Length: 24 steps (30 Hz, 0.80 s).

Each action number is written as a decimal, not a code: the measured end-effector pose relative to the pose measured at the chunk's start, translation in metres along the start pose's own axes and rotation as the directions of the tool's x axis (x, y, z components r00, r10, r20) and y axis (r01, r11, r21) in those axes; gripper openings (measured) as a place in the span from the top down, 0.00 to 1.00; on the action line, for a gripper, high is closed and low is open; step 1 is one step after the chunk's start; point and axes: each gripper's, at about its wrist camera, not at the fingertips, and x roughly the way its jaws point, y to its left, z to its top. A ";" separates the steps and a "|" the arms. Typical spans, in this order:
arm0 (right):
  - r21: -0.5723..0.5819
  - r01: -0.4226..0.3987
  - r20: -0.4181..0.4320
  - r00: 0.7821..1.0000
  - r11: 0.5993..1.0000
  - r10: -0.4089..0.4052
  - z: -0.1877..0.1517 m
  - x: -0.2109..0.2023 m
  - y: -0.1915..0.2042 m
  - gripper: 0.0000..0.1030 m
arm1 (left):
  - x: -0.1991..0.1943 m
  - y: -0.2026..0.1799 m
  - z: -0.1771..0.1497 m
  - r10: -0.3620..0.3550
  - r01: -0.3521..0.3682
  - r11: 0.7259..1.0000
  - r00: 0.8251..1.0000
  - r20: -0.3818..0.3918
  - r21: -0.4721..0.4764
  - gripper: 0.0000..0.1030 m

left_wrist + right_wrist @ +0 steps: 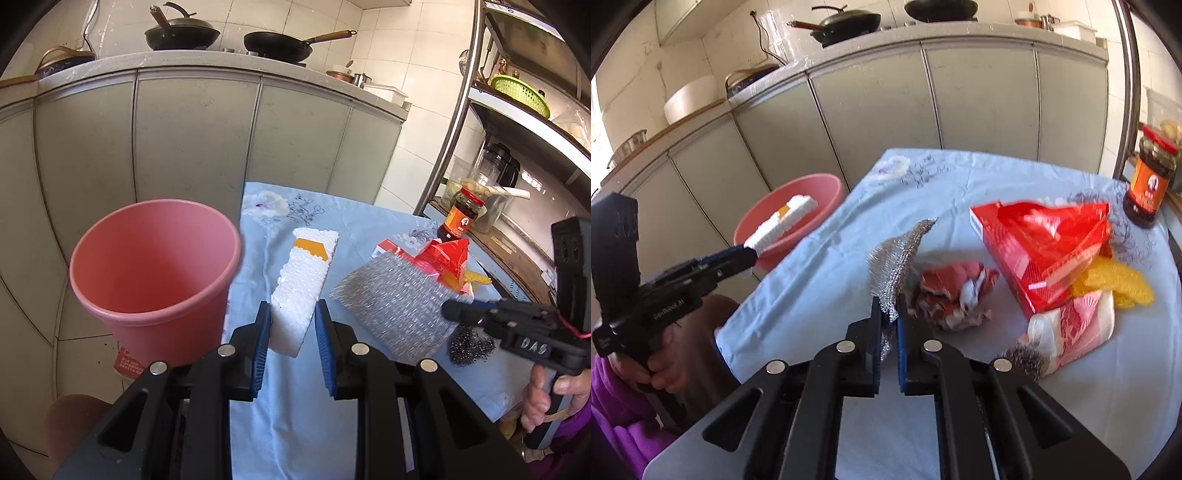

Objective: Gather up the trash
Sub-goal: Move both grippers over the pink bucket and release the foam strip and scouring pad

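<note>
My left gripper (291,325) is shut on a white foam block (304,284) with an orange patch, held up beside the pink bin (155,273). In the right wrist view the foam block (783,223) hangs over the pink bin (798,195), held by the left gripper (750,254). My right gripper (888,321) is shut on a silver mesh sheet (897,258) and holds it above the blue tablecloth (820,273). The silver mesh sheet (395,310) and the right gripper (454,312) also show in the left wrist view.
On the table lie a red plastic bag (1045,243), crumpled pink paper (953,291), a yellow scrubber (1119,284), a pink-white bag (1078,325), a steel wool ball (1023,362) and a sauce jar (1152,181). Grey cabinets (184,140) stand behind, a metal shelf rack (517,110) right.
</note>
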 end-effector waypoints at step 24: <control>-0.182 -0.176 0.017 0.983 0.967 0.183 0.109 0.104 0.104 0.93 | 0.022 0.096 0.039 0.260 -0.255 0.955 0.965 0.016 -0.149 0.77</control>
